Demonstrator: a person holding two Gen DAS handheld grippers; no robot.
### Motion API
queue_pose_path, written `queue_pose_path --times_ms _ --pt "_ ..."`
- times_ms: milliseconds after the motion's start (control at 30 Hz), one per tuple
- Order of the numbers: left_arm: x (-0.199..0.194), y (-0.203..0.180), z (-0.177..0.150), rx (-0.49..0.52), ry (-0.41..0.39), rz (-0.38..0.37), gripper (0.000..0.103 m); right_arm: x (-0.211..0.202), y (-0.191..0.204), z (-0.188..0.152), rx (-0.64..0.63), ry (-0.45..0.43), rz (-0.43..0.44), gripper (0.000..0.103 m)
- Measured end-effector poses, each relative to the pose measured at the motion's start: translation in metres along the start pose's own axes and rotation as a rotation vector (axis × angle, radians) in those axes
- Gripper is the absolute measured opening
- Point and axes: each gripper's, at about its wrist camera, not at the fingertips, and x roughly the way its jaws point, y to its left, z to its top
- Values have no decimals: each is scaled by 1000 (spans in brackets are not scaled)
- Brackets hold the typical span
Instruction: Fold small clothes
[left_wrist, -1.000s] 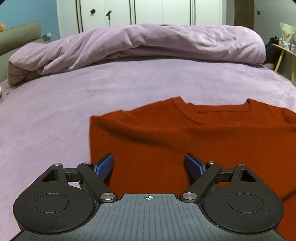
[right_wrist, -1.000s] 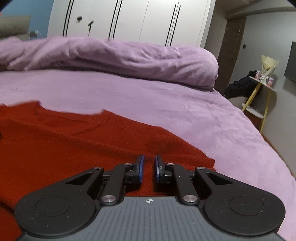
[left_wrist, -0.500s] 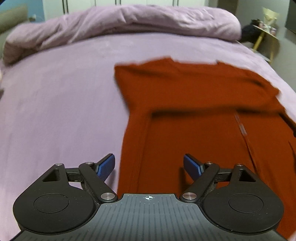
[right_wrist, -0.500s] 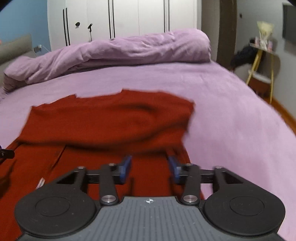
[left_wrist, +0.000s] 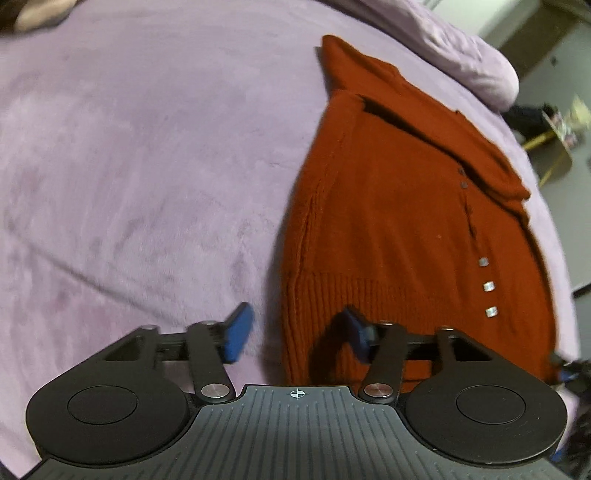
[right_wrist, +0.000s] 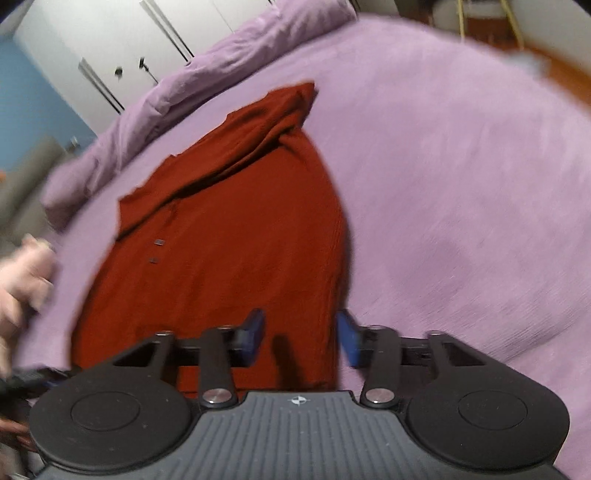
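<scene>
red cardigan flat on purple bed, top folded down. left gripper jaws wide, straddling left hem edge. right gripper jaws parted, empty, over right hem edge.

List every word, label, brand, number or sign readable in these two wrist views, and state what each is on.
No readable text in either view.
Left gripper: only a small crosshair mark on its body, no letters.
Right gripper: the same crosshair mark, blurred.
Red cardigan: plain knit with small buttons, no label showing.
Purple bedspread: unmarked.
</scene>
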Motion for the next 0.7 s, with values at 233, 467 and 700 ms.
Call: queue_pose_path --times_ms 233,467,700 --pt "1 9 -1 -23 72 -76 34 13 -8 1 91 58 19 9" --pt "6 9 14 -63 90 -200 8 14 -19 4 187 79 96 6" --pt "-27 -18 72 -91 -157 -333 7 16 -12 45 285 -15 272 5"
